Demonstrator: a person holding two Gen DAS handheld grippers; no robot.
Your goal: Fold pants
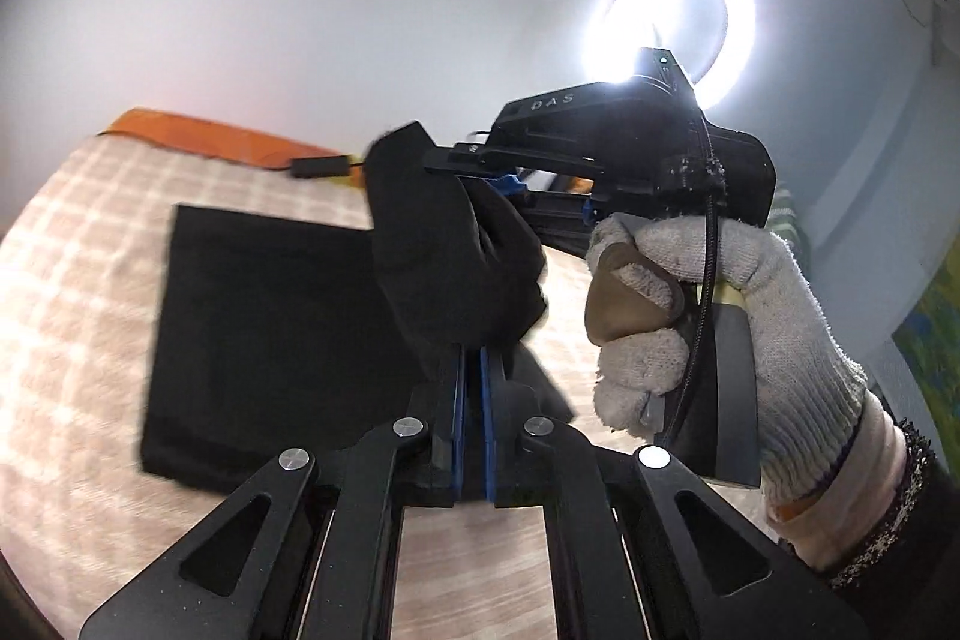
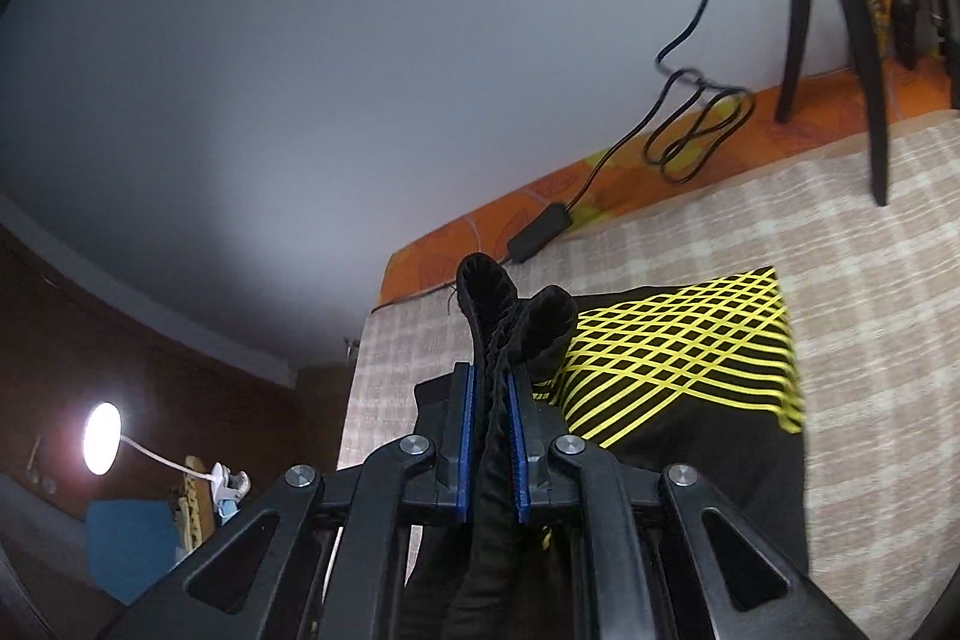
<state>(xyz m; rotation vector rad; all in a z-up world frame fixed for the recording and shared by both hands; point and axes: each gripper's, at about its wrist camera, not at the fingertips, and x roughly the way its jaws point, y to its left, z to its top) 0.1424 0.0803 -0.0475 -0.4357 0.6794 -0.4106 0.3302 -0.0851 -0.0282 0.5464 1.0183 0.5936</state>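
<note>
Left wrist view shows the left gripper (image 1: 474, 358) clamped narrow on a bunched end of the black pants (image 1: 276, 334), lifted above the bed (image 1: 72, 280). Beyond it, the rest of the garment lies flat on the checked bedcover as a neat dark rectangle, which suggests at least one fold is already made. Close by in that view, the right gripper (image 1: 480, 178), held in a white-gloved hand (image 1: 720, 328), pinches the same raised end of cloth.

Right wrist view confirms it: the right gripper's blue pads (image 2: 465, 442) are closed on a thick, gathered band of black fabric that sticks up past the fingertips. Behind it the pants spread over the bed, with a yellow lattice print (image 2: 678, 358) showing on one panel.

By my reading the task is midway. Both grippers hold one end aloft, apparently to carry it over the flat part. That fold, the release, and any smoothing are not yet done.
</note>
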